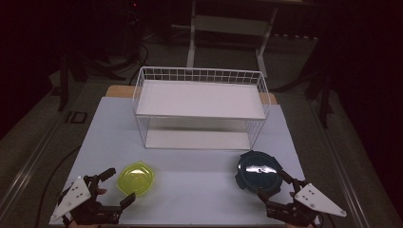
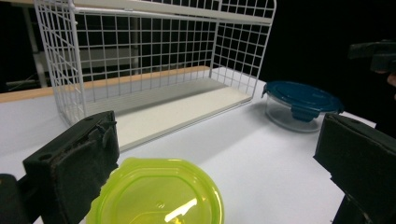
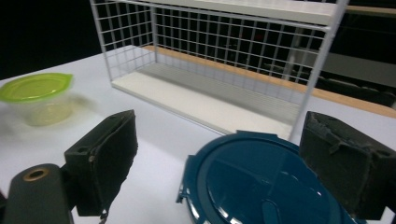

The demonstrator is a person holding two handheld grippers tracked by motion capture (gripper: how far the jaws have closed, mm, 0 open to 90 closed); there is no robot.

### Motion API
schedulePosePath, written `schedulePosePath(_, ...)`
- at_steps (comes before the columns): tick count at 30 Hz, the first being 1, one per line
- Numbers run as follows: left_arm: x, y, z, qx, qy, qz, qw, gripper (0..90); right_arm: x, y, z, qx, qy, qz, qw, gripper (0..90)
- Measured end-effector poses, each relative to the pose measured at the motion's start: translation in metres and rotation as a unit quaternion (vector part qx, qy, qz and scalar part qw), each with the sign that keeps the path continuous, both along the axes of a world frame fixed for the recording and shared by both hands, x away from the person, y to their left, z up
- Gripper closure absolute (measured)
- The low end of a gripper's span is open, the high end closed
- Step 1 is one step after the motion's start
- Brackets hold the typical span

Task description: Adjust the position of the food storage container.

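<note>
A lime-green lidded container (image 1: 137, 178) (image 2: 159, 196) stands on the white table at the front left. My left gripper (image 1: 119, 186) (image 2: 217, 158) is open just behind it, with its jaws wide to either side and not touching it. A clear round container with a dark blue clip lid (image 1: 257, 170) (image 3: 261, 182) stands at the front right. My right gripper (image 1: 274, 186) (image 3: 224, 158) is open around its near edge, and its pads stay off the lid. Each container also shows farther off in the other gripper's view: the blue one (image 2: 301, 100) and the green one (image 3: 37, 95).
A white wire rack (image 1: 199, 107) (image 2: 154, 60) (image 3: 224, 56) with two shelves stands at the back middle of the table (image 1: 199, 190), open toward me. A wooden edge runs behind it. The right gripper (image 2: 378, 53) shows at the far right of the left gripper view. The room around is dark.
</note>
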State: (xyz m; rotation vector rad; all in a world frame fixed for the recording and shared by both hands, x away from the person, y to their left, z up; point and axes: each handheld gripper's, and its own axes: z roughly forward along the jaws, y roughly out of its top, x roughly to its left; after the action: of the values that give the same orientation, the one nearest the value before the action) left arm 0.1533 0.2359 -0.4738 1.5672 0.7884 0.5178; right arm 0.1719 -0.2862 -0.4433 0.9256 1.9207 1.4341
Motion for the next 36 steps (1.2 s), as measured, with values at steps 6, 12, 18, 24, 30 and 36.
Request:
schedulePosePath(6,-0.002,-0.003,0.002,0.003,-0.007,-0.006,0.9999,0.0,-0.007,0.010,0.009,0.010,-0.014,0.040,0.9991,10.9)
schedulePosePath(12,-0.004,-0.004,0.004,0.003,-0.014,-0.008,0.9999,0.0,-0.009,0.016,0.021,0.001,-0.033,0.033,0.9989,10.7)
schedulePosePath(18,-0.004,-0.003,0.005,-0.002,-0.017,-0.008,0.9998,0.0,-0.011,0.019,0.038,-0.016,-0.069,0.033,0.9969,12.1)
schedulePosePath(24,-0.004,-0.004,0.004,0.000,-0.014,-0.010,0.9998,0.0,0.002,0.016,0.050,-0.020,-0.062,0.034,0.9973,13.6)
schedulePosePath(30,-0.003,-0.004,0.004,-0.003,-0.013,-0.009,0.9999,0.0,0.021,0.006,0.048,-0.034,-0.041,0.028,0.9982,26.9)
schedulePosePath(36,-0.002,-0.004,0.003,0.000,-0.009,-0.011,0.9999,0.0,0.042,-0.004,0.043,-0.040,-0.020,0.018,0.9988,35.2)
